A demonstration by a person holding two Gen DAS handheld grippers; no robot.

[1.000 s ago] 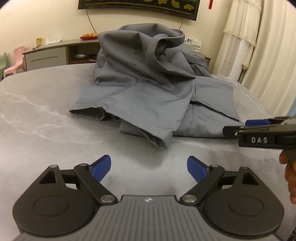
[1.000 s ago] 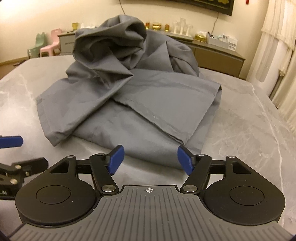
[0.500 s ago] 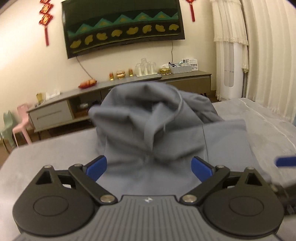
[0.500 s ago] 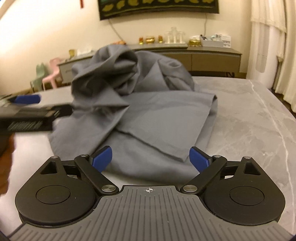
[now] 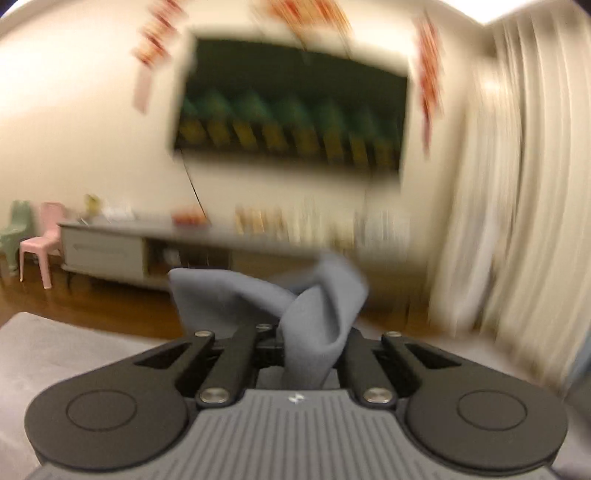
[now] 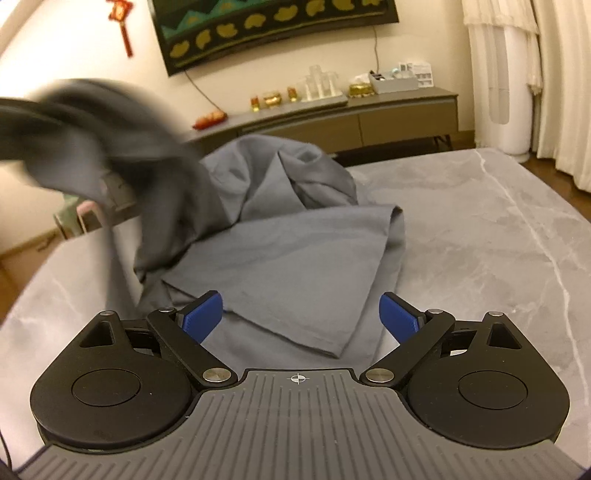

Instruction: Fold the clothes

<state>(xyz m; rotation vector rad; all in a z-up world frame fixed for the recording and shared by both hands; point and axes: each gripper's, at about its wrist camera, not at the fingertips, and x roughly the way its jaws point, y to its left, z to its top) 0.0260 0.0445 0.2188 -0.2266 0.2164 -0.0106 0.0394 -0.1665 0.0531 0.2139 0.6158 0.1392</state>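
Observation:
A grey garment (image 6: 280,258) lies crumpled on the marble table (image 6: 480,240). Its flat folded layers reach toward my right gripper (image 6: 301,317), which hovers open just above the near hem with nothing between its blue pads. My left gripper (image 5: 306,343) has its jaws closing tight on a bunch of the grey garment (image 5: 229,299), which stands up out of the pinch. In the right wrist view that lifted part (image 6: 110,147) is a blurred dark mass at the upper left, pulled up from the pile. The left gripper's pads are hidden by the cloth.
A long low cabinet (image 6: 369,118) with glasses and ornaments stands against the far wall under a wide screen (image 6: 277,33). Small pink and green chairs (image 5: 37,247) are on the floor at left. Curtains (image 6: 554,74) hang at right. Bare tabletop lies right of the garment.
The left gripper shut on a bunch of the garment and rose with it, its view swinging up to the wall. The right gripper's jaws spread wider over the near hem.

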